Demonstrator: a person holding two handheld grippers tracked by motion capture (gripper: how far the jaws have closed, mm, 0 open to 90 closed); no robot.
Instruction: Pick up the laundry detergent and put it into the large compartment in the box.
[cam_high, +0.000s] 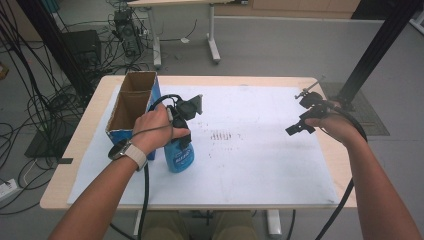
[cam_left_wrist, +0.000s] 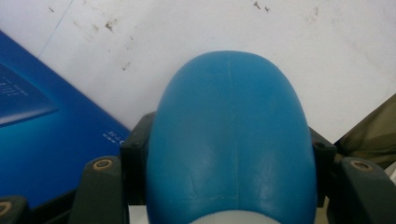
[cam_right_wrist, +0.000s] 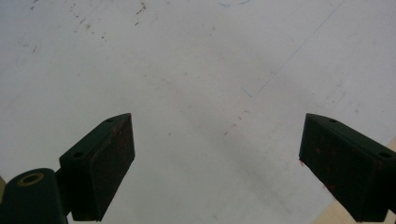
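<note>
Left gripper (cam_high: 181, 131) jaws clamp the blue bottle (cam_left_wrist: 231, 140) from both sides, bottle upright on the white mat (cam_high: 260, 165) just beside the cardboard box (cam_high: 131, 102). Right gripper (cam_right_wrist: 217, 163) hangs over bare mat well apart, jaws wide, nothing between

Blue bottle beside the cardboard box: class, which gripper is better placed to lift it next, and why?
Left. The left gripper is shut on the blue bottle; the right gripper hangs open over bare table, far off.
</note>
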